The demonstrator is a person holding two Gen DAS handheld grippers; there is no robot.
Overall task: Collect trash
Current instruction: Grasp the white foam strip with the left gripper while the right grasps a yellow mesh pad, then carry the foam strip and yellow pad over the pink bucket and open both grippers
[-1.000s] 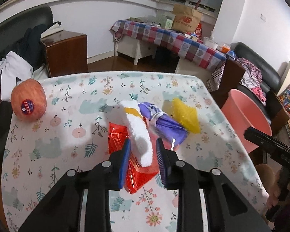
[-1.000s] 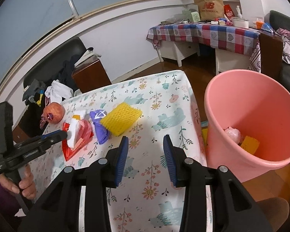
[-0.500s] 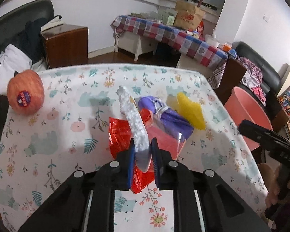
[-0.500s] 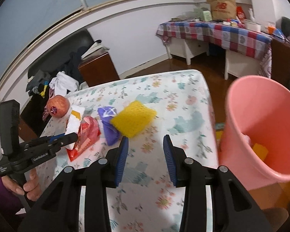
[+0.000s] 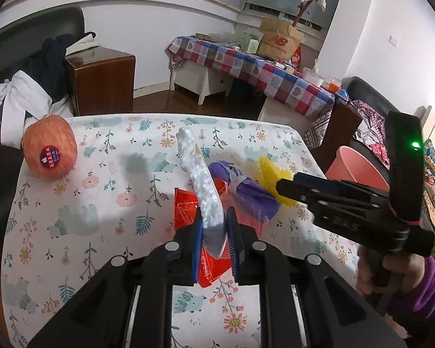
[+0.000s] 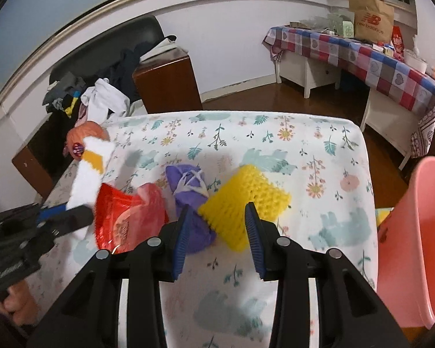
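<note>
Left gripper (image 5: 214, 233) at lower centre of the left wrist view, clamped on the near end of a white foam strip (image 5: 200, 179), lifted and slanting up toward frame centre. Below it, on the floral tablecloth (image 5: 107, 197), a red wrapper (image 5: 185, 206); right of that a purple knotted bag (image 5: 246, 194) and a yellow foam net (image 5: 271, 171), partly behind the right gripper's black body. Apple (image 5: 50, 151) at left, well apart from the trash.

Right gripper (image 6: 216, 229) at lower centre of its own view, jaws apart and holding nothing, just before the yellow foam net and not touching it. Pink bin (image 6: 414, 232) at right edge, beside the table.
</note>
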